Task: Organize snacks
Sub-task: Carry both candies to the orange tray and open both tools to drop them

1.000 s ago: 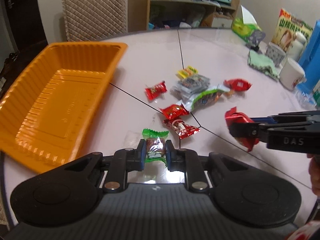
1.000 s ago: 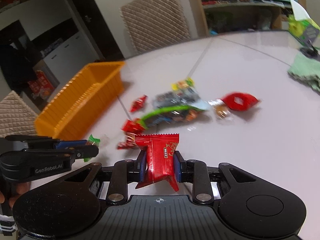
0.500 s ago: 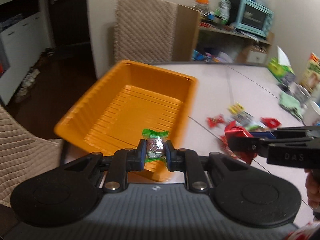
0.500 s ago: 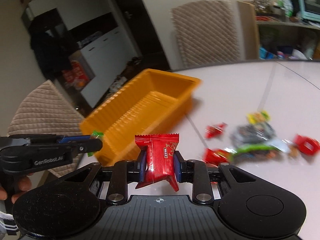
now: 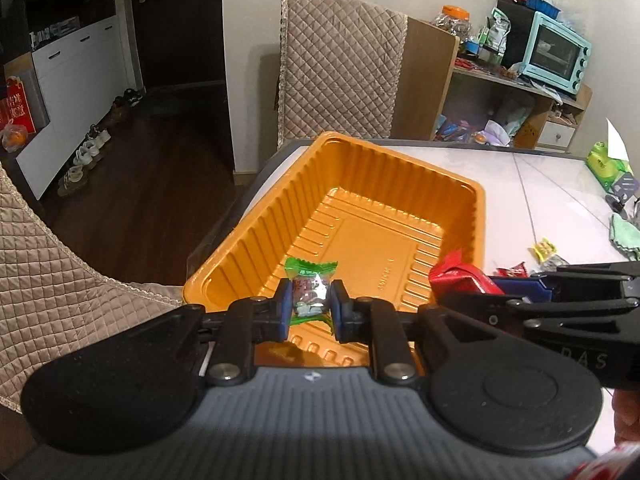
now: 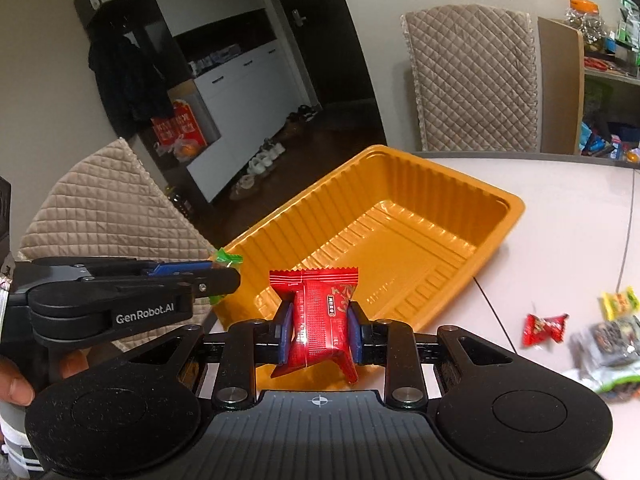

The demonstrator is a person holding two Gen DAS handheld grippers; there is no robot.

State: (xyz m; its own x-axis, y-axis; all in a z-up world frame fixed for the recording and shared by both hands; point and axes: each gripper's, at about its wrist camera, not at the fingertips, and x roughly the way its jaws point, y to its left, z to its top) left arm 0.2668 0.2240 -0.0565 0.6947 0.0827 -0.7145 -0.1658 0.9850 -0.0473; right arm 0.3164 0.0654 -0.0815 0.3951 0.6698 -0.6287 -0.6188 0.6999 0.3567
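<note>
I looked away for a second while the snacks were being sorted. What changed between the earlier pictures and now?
Both grippers swung away from the loose snacks toward the orange tray; the left gripper and the right gripper now show against its near end. Nothing was grabbed or released: the left is still shut on the green candy, the right on the red packet. The tray is still empty.

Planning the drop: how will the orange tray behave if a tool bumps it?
The tray looks like thin ribbed plastic and holds nothing, so probably light and apt to slide on the glossy table. Its walls may flex; low and wide, it should not tip.
</note>
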